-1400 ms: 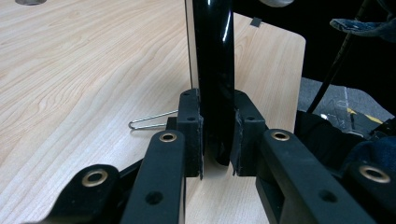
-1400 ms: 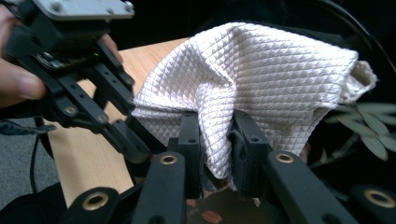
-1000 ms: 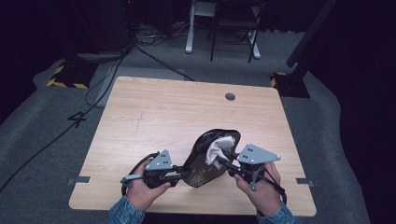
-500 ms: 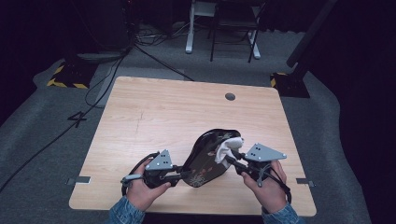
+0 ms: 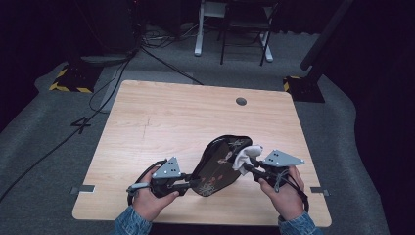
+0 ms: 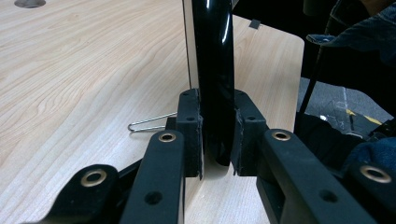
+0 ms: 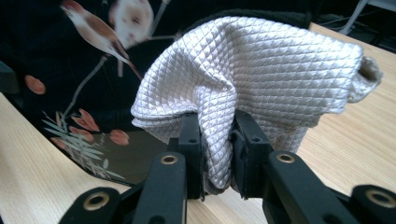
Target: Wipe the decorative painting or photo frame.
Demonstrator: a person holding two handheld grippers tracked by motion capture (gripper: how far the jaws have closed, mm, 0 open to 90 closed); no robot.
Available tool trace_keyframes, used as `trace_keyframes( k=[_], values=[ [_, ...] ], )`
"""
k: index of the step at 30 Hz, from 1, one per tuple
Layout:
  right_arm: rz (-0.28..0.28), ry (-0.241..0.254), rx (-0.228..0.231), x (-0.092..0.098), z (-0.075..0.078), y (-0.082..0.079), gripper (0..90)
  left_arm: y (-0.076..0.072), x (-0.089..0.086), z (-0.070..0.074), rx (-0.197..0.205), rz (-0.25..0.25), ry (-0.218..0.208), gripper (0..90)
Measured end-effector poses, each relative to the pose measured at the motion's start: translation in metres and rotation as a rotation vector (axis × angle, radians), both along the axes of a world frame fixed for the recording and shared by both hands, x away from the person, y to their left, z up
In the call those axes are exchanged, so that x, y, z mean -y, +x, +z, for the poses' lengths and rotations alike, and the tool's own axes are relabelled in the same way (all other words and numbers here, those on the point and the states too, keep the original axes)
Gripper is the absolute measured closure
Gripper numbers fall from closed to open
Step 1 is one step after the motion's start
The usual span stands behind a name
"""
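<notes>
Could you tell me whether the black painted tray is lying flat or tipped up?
Tipped up: the glossy black tray with bird and flower painting stands tilted on its edge, clamped by the left gripper.

The high view looks forward and down over the wooden table (image 5: 161,122). Both gripper views sit just beside the black lacquered tray (image 5: 215,164), which all three share.

Evenly lit table (image 5: 161,117), dark surroundings; close claw views softly blurred.
</notes>
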State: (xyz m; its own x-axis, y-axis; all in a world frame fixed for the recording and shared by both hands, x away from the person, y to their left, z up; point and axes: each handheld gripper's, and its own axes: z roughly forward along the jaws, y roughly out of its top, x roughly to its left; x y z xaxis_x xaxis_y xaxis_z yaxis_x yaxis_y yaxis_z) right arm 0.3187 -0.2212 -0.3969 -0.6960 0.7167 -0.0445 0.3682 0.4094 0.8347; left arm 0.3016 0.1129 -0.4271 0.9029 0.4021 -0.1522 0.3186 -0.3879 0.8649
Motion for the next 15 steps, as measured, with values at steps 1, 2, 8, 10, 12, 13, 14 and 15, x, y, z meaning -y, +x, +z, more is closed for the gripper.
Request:
trace_keyframes(
  k=[1,2,8,10,12,13,14,15],
  values=[
    [0.0,0.0,0.0,0.0,0.0,0.0,75.5,0.0,0.0,0.0,0.0,0.001,-0.001,76.7],
    [-0.008,-0.003,-0.005,0.002,-0.001,0.001,75.5,0.0,0.0,0.0,0.0,0.001,-0.001,76.7],
    [-0.006,-0.01,-0.003,0.0,-0.002,-0.001,75.6,0.0,0.0,0.0,-0.002,0.003,0.008,76.9],
    [0.011,-0.012,0.003,-0.007,0.0,-0.003,75.6,0.0,0.001,0.001,0.001,0.005,0.013,76.7],
    [0.016,-0.014,0.004,-0.009,0.0,-0.004,75.6,0.0,0.001,0.001,0.002,0.004,0.013,76.6],
    [0.033,-0.021,0.014,-0.014,0.002,-0.006,75.6,0.0,0.001,0.001,0.002,0.005,0.015,76.6],
    [0.033,-0.021,0.014,-0.014,0.002,-0.006,75.6,0.0,0.001,0.001,0.0,0.005,0.013,76.6],
    [0.041,-0.021,0.015,-0.017,0.004,-0.007,75.6,0.0,0.001,0.001,0.0,0.005,0.013,76.6]
  ],
)
